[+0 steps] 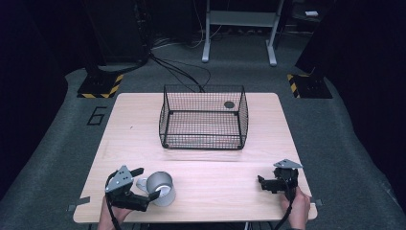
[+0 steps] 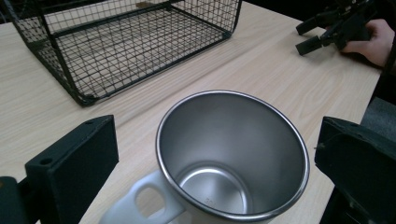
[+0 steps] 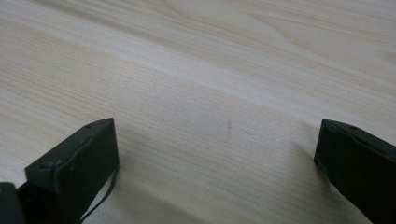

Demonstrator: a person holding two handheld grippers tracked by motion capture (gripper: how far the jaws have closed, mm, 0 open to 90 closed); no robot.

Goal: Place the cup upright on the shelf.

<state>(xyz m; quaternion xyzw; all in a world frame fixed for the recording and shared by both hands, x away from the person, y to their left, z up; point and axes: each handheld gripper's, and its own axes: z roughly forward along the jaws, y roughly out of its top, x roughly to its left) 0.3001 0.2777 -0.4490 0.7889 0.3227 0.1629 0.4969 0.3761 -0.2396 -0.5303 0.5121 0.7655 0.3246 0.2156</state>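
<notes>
The shiny cup [image 1: 161, 188] lies tipped near the tabletop's [image 1: 143, 134] front left corner, between the wide-open jaws of the left tool [image 1: 139, 186], not gripped. The right tool [image 1: 269, 183] is open, holding nothing. A poor squeeze might roll the round cup away.

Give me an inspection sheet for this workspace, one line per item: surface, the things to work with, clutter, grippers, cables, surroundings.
Surface: light wooden table, bare apart from the items below.
Things: metal mug with a white handle, upright and empty, near the front left; black wire basket, empty, at the middle back.
Clutter: nothing seen.
Grippers: left gripper open, jaws either side of the mug, not touching it; right gripper open over bare wood at the front right, holding nothing.
Cables: a cable trails from each gripper off the front edge; black floor cables run behind the table.
Surroundings: grey carpet, striped hazard plates, white stand legs, dark background.
</notes>
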